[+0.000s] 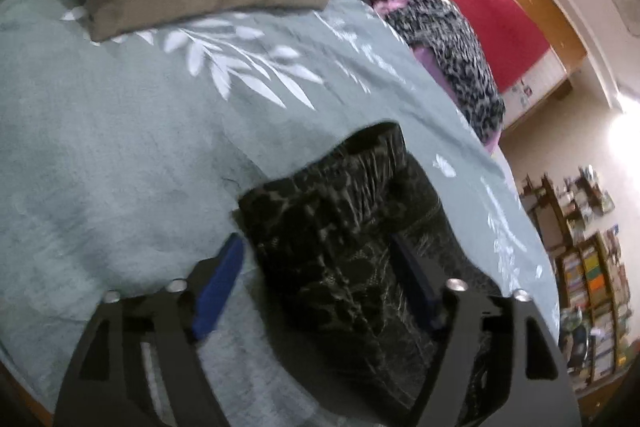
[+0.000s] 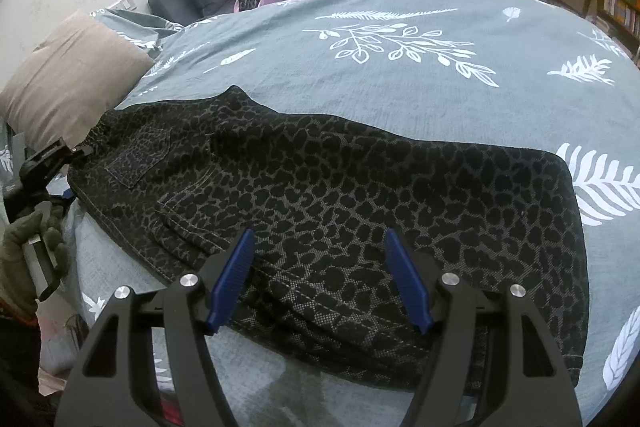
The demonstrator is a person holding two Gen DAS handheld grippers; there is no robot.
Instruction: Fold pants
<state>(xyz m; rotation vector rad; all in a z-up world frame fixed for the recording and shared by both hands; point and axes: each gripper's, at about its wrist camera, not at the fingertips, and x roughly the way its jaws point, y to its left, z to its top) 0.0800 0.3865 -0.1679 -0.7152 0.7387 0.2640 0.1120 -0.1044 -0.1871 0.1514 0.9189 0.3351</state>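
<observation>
The pants (image 2: pixel 320 195) lie folded lengthwise on the bed (image 2: pixel 400 67), waistband end toward the pillow (image 2: pixel 68 75). Left tool (image 1: pixel 320 263) is released around that waistband end; right tool (image 2: pixel 320 275) is released over the near edge. Next likely needs a fresh grip for the crosswise fold

Black grippers (image 2: pixel 320 279) — blue pads; olive glove (image 2: pixel 20 259)

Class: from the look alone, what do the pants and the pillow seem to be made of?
Pants: seemingly sturdy woven cotton, denim-like, matte; visible topstitched seams, patch pocket and grainy weave between the dark spots.
Pillow: probably soft woven or velvety fabric, matte tan; faint sheen streaks, no clear weave.
</observation>
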